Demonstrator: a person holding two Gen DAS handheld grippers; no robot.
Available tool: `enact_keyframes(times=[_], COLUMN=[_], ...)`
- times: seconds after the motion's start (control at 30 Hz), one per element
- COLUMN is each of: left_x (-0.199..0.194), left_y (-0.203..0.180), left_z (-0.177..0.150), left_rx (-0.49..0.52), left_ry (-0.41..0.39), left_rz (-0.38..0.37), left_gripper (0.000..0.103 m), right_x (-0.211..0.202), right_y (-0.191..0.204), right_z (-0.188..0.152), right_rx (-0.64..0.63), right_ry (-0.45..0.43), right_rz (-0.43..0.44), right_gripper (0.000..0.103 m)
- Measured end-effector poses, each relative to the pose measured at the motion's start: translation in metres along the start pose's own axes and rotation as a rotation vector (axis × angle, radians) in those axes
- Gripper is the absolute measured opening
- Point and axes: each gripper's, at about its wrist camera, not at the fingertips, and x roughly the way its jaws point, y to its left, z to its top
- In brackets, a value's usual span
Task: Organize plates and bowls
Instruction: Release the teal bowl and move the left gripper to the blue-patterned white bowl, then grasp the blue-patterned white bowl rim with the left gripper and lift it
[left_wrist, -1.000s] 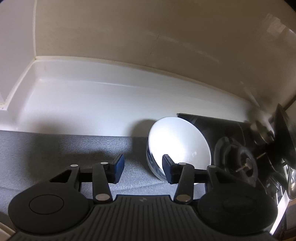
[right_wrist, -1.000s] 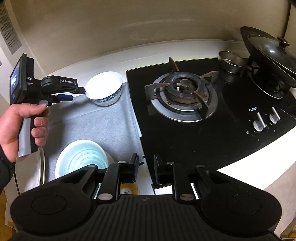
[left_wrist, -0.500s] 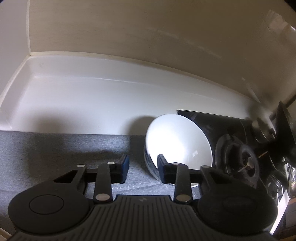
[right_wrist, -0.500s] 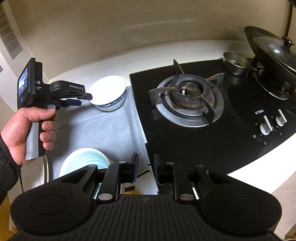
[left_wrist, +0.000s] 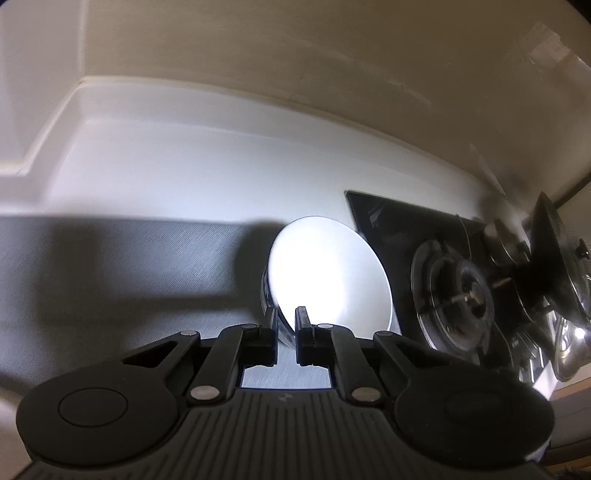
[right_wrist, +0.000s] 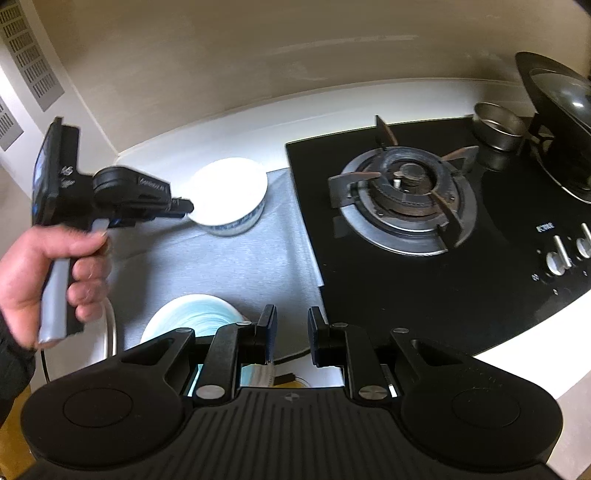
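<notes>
Nearest to us, our right gripper (right_wrist: 290, 325) holds nothing, its jaws a little apart above the front edge of the grey mat (right_wrist: 236, 266), with the light blue plate (right_wrist: 192, 314) just to its left. Farther on, our left gripper (left_wrist: 286, 319) has just been closing and now pinches the near rim of the white bowl (left_wrist: 328, 280). The bowl sits at the mat's far corner, beside the black stove (right_wrist: 424, 240).

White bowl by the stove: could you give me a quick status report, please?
Left gripper just closed on near rim of white bowl, bowl on grey mat. Right gripper holds nothing, jaws slightly apart, above blue plate. Nothing in the way.
</notes>
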Motion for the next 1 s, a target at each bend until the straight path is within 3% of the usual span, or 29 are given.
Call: enact_keyframes(times=[0.17,0.33,0.5,1.0], left_x=[-0.032,-0.043,-0.036,0.022], left_y=[0.021,0.036,0.032,0.003], left_z=[-0.022,-0.022,-0.015,0.005], left_rx=[-0.013,-0.031,0.002,0.046], left_ry=[0.009,-0.049,-0.083,-0.034], left_rz=[0.003,0.022,0.019,0.035], left_gripper=[0.0,0.007,0.032,0.034], right_x=[0.012,0.027,0.043,0.05], right_y=[0.012,0.024,0.027,0.023], right_z=[0.005,0.016,0.036,0.042], right_rx=[-0.031,-0.062,-0.048,-0.019], right_ry=[0.009,0.005,-0.034,-0.033], right_rz=[0.042,0.072,0.068,0.029], right_gripper=[0.02,0.02,0.02,0.02])
